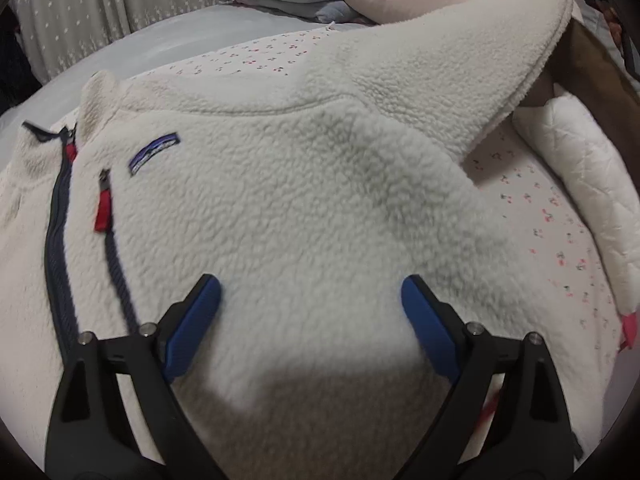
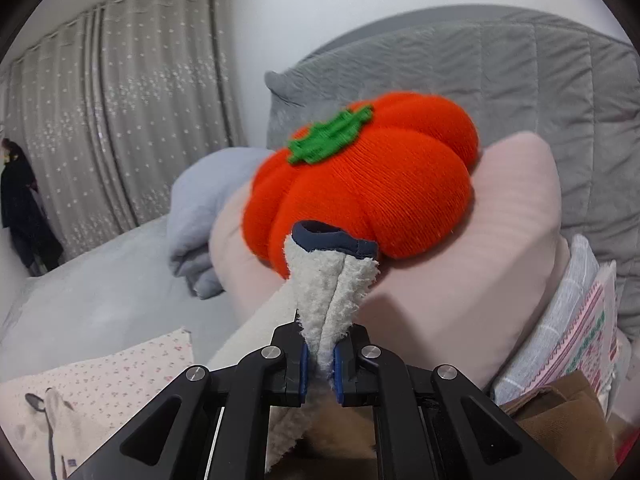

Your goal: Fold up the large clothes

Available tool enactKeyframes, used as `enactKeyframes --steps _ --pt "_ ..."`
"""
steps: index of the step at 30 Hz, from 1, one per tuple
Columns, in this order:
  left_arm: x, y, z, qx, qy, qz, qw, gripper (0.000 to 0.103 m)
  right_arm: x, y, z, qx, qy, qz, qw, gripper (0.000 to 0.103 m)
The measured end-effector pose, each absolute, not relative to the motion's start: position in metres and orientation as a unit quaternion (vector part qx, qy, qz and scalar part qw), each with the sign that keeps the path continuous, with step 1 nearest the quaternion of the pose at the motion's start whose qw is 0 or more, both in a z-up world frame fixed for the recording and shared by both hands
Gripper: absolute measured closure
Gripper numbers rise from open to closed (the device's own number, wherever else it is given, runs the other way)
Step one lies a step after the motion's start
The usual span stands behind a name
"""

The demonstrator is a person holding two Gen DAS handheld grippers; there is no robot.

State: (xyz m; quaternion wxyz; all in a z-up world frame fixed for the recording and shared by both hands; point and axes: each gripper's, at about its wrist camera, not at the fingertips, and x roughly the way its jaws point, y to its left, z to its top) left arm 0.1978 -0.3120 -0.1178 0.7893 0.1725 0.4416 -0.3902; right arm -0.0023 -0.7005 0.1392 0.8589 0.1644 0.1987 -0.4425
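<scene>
1. A big cream fleece jacket (image 1: pixel 304 208) lies spread out on a bed, on top of a sheet with tiny cherries (image 1: pixel 552 232).
2. The jacket has a dark blue zipper (image 1: pixel 60 240) down the front, with a red pull tab (image 1: pixel 103 210) beside it.
3. The left tongs (image 1: pixel 311 304) stand wide, just over the jacket's body. Nothing is pinched between them.
4. One sleeve (image 1: pixel 460 52) is lifted up toward the far right corner.
5. The right tongs (image 2: pixel 320 354) are squeezed tight on the sleeve end, near its dark blue cuff (image 2: pixel 334 242).
6. Right behind the cuff sits an orange pumpkin toy (image 2: pixel 380 184) on a pink pillow (image 2: pixel 500 248).
7. A folded pale blue blanket (image 2: pixel 200 216) lies next to the pillow, and grey curtains (image 2: pixel 120 120) hang at the back.
</scene>
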Motion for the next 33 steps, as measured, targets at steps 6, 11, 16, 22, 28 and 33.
enactKeyframes --steps 6,11,16,22,28,33 --pt "0.213 -0.26 -0.091 0.142 0.447 -0.369 0.802 0.011 0.028 -0.636 0.194 0.102 0.179 -0.389 0.898 0.094" --pt "0.251 -0.217 -0.067 0.08 0.457 -0.337 0.819 0.011 0.071 -0.573 0.238 0.081 0.159 -0.312 0.933 0.093" --pt "0.276 -0.169 -0.043 0.025 0.448 -0.304 0.84 0.011 0.135 -0.49 0.252 0.043 0.167 -0.218 0.961 0.093" --pt "0.288 -0.11 -0.036 0.012 0.439 -0.271 0.857 0.011 0.212 -0.405 0.222 0.022 0.203 -0.13 0.97 0.092" --pt "0.296 -0.059 -0.047 0.01 0.445 -0.232 0.865 0.011 0.291 -0.333 0.155 0.034 0.256 -0.065 0.964 0.092" --pt "0.297 -0.007 -0.052 -0.002 0.45 -0.196 0.871 0.011 0.343 -0.279 0.09 0.052 0.294 -0.034 0.954 0.091"
